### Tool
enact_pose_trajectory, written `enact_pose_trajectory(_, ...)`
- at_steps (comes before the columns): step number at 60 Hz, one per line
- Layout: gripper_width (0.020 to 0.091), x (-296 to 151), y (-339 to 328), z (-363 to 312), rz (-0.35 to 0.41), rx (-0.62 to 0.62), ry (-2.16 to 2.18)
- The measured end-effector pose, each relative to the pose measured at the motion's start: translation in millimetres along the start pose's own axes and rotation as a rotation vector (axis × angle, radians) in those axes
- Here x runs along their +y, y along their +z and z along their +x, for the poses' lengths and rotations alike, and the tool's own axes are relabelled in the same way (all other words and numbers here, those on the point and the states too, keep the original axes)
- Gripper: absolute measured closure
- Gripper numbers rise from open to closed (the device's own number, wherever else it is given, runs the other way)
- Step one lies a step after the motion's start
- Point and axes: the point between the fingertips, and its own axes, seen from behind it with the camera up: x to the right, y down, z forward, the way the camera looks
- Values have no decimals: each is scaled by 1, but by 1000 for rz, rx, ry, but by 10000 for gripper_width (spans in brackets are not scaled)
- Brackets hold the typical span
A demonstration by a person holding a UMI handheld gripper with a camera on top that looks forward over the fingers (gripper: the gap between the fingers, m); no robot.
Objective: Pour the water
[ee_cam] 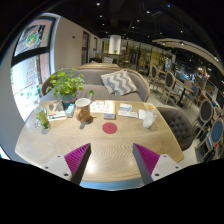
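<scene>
My gripper (112, 162) hangs open over the near part of a round wooden table (105, 148), with nothing between its magenta pads (77, 157). Well beyond the fingers, a white cup (83, 107) stands at the middle of the table, with a brown object (86, 119) just in front of it. A red coaster (109, 127) lies to the right of these. Farther right stands a pale cup or pitcher (149, 118).
A potted green plant (67, 88) and a small plant (43, 121) stand at the table's left. Books or papers (127, 110) lie at the back. A grey sofa with a striped cushion (118, 82) is behind, and a dark chair (181, 125) is at the right.
</scene>
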Motion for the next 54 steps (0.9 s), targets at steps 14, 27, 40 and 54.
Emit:
enact_pose_trajectory(14,250,27,10,-50,-44,-3,-37)
enact_pose_trajectory(27,247,53,16,-154,-53,-15,-29)
enact_pose_trajectory(40,248,43,51,-303,-20,-117,-15)
enact_pose_trajectory(54,245,-22,123,-401,119,-178,-25)
